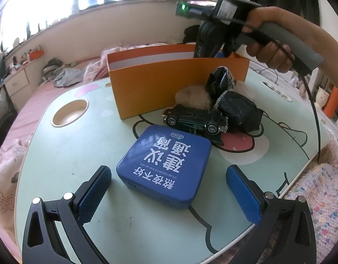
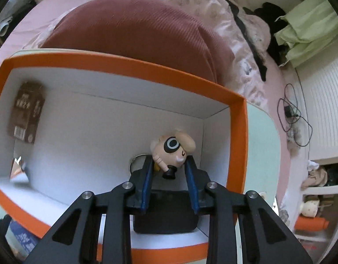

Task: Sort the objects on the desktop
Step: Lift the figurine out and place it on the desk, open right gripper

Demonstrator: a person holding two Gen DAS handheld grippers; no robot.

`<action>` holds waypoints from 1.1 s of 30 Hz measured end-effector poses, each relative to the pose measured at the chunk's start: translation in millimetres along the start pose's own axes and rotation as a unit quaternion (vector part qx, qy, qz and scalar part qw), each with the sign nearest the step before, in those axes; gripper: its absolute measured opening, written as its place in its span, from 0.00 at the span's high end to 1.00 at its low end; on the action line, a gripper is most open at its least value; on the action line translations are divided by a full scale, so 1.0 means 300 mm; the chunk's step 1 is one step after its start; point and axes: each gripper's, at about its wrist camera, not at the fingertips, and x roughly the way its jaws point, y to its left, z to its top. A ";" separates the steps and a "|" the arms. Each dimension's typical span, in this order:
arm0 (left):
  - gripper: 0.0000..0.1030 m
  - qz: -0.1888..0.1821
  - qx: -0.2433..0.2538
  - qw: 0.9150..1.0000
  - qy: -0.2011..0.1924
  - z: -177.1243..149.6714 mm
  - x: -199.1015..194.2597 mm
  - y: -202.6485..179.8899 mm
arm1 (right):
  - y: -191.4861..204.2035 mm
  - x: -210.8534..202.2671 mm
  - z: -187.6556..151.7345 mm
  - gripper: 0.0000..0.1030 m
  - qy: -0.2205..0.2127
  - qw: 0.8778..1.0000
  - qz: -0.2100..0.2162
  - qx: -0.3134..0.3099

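Note:
A blue square tin (image 1: 166,167) with white lettering lies on the pale green lap table (image 1: 65,165). My left gripper (image 1: 169,192) is open, its blue pads standing clear on either side of the tin. Behind the tin are a dark green toy car (image 1: 195,118), a black pouch (image 1: 237,110) and a beige fluffy thing (image 1: 193,96). The orange box (image 1: 147,88) stands at the back. My right gripper (image 2: 169,167) points down into the orange box (image 2: 125,66), shut on a small cartoon figure (image 2: 173,147). A hand (image 1: 268,52) holds its handle.
Inside the box a brown carton (image 2: 26,112) leans on the left wall. A round cup recess (image 1: 70,113) sits in the table's left corner. The table rests on a pink bed with a red-brown cushion (image 2: 136,26) behind the box. A black cable (image 1: 316,114) hangs at the right.

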 end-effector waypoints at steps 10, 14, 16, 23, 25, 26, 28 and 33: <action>0.00 0.000 0.000 1.000 0.000 -0.003 0.000 -0.002 | -0.111 -0.396 -0.203 0.71 -0.202 0.971 0.123 0.043; 0.00 0.000 -0.001 1.000 0.000 -0.002 0.001 -0.005 | -0.140 -0.424 -0.361 0.71 -0.220 0.960 0.167 0.048; 0.00 0.001 0.000 1.000 0.000 -0.001 0.002 -0.007 | -0.137 -0.341 -0.419 0.71 -0.201 0.963 0.177 0.042; 0.00 0.001 0.000 1.000 0.000 0.000 0.003 -0.009 | -0.017 -0.152 -0.497 0.71 -0.161 0.968 0.190 0.021; 0.00 0.001 0.000 1.000 0.000 -0.001 0.003 -0.009 | -0.005 -0.150 -0.496 0.70 -0.177 0.964 0.197 0.027; 0.00 0.001 0.000 1.000 0.000 -0.001 0.004 -0.009 | -0.004 -0.151 -0.495 0.65 -0.186 0.961 0.202 0.033; 0.00 0.001 0.000 1.000 0.000 -0.001 0.004 -0.010 | -0.011 -0.163 -0.520 0.47 -0.218 0.949 0.221 0.048; 0.00 -0.001 -0.002 1.000 0.002 -0.002 0.010 -0.009 | -0.036 -0.198 -0.625 0.20 -0.269 0.938 0.214 0.046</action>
